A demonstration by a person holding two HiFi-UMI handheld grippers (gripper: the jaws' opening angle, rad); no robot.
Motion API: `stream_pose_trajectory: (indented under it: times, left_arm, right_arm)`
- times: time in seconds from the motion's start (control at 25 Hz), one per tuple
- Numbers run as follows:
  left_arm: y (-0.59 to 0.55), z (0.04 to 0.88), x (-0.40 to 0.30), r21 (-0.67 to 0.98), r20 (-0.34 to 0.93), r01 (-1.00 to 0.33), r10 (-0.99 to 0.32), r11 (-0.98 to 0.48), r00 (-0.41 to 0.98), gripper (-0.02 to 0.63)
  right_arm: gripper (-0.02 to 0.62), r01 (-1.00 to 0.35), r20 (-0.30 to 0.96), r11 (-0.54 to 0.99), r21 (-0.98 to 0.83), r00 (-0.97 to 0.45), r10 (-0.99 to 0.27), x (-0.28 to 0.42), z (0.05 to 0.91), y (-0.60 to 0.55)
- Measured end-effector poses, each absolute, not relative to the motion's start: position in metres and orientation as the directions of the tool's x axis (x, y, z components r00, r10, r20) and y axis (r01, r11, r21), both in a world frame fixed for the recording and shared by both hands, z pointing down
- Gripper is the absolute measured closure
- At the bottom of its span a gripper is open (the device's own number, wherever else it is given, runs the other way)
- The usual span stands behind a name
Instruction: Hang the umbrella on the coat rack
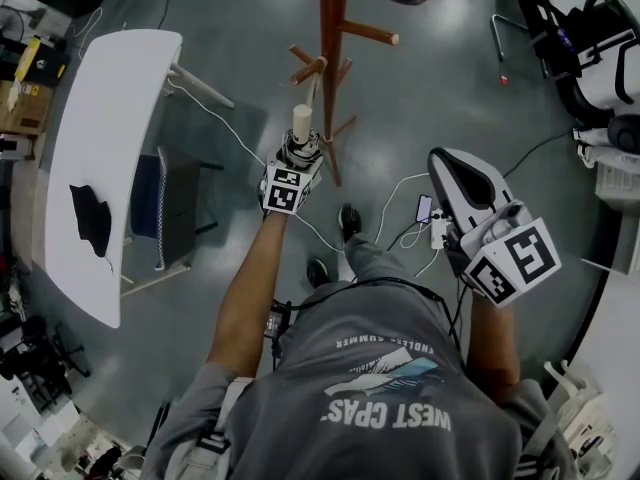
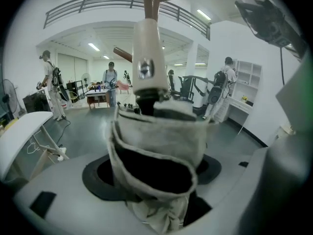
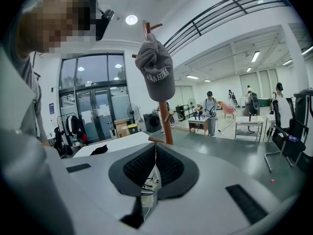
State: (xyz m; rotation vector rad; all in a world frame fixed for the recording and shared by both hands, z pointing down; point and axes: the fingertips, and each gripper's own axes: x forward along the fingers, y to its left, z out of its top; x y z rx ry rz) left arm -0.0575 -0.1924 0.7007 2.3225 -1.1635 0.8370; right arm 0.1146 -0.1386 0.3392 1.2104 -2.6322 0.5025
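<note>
Found umbrella [image 1: 302, 125] folded, upright, handle up, just beside rack's [image 1: 332, 18] low peg [image 1: 312, 68]. Saw thin strap [image 1: 313, 90] running from handle toward that peg; could not tell whether looped over it. Noted left gripper [image 1: 300, 156] with jaws spread wide round umbrella's cloth, pads seemingly not pressing. Noted right gripper [image 1: 450, 166] well apart from rack, jaws pressed together, nothing between. Judged carry done, hanging nearly finished. Left to do: confirm strap on peg, draw left gripper clear.
</note>
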Motion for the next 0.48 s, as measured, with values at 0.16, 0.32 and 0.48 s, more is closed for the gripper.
stream_pose_trajectory:
  times: [0.16,0.32,0.48]
  left_arm:
    - [-0.199,0.68,-0.058,0.062,0.641,-0.819,-0.606,-0.571,0.471,0.259]
    - [-0.199,0.655,-0.067,0.026,0.598,-0.819,-0.647,-0.574,0.472,0.305]
    - [-0.195,0.615,-0.085,-0.008,0.524,-0.842,-0.719,-0.54,0.457,0.423]
  right_arm:
    - [0.568,-0.764,0.314,0.606,-0.223,-0.644,-0.697,0.117,0.337,-0.136]
    - [0.568,-0.759,0.304,0.611,-0.224,-0.65,-0.697,0.112,0.335,-0.128]
    - [0.568,-0.754,0.286,0.618,-0.221,-0.656,-0.698,0.106,0.329,-0.12]
